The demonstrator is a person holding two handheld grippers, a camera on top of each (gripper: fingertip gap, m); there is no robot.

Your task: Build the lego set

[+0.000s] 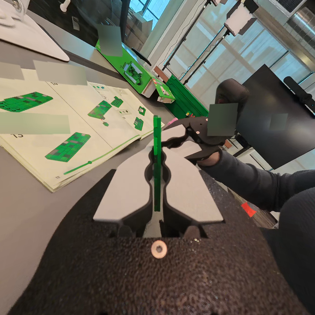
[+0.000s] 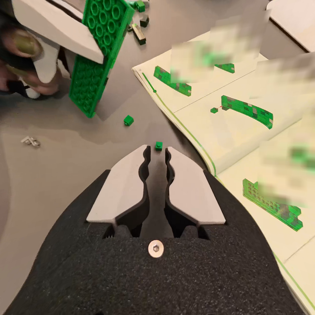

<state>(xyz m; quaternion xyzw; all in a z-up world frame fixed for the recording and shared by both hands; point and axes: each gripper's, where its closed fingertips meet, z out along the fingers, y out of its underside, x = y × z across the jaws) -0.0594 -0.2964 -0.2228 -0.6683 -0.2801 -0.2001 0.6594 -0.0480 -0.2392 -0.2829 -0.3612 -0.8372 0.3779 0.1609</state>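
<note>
left gripper (image 1: 157, 153): flat studded green plate (image 1: 157, 136) | right gripper (image 2: 158, 150): tiny square stud piece (image 2: 158, 146)

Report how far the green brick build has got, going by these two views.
Done: a long green plate assembly exists, clamped on edge in the left gripper. In hand: the right gripper is open, its fingers flanking a small green one-stud piece on the table, not touching it. Left: that piece, a green cube and darker pieces lie loose.
</note>
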